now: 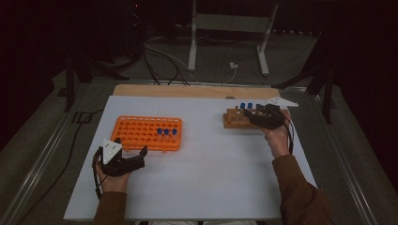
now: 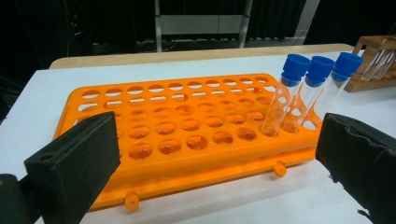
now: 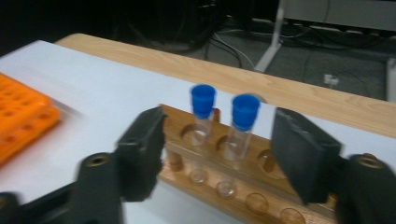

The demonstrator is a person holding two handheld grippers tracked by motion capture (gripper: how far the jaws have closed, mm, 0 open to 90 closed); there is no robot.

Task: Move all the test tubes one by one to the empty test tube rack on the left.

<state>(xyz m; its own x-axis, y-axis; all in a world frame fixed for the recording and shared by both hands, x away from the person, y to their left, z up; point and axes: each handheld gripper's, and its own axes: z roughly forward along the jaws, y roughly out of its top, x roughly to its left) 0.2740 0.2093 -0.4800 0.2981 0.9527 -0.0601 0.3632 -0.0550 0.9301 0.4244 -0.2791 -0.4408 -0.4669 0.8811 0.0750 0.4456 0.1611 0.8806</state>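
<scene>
Jaws of right gripper [image 3: 217, 156] stand apart around two blue-capped tubes [image 3: 243, 126] in wooden rack [image 3: 261, 184]; left gripper [image 2: 217, 158] gapes.

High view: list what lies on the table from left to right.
left gripper → orange rack → three blue-capped tubes in the orange rack → wooden rack → two blue-capped tubes in the wooden rack → right gripper
</scene>
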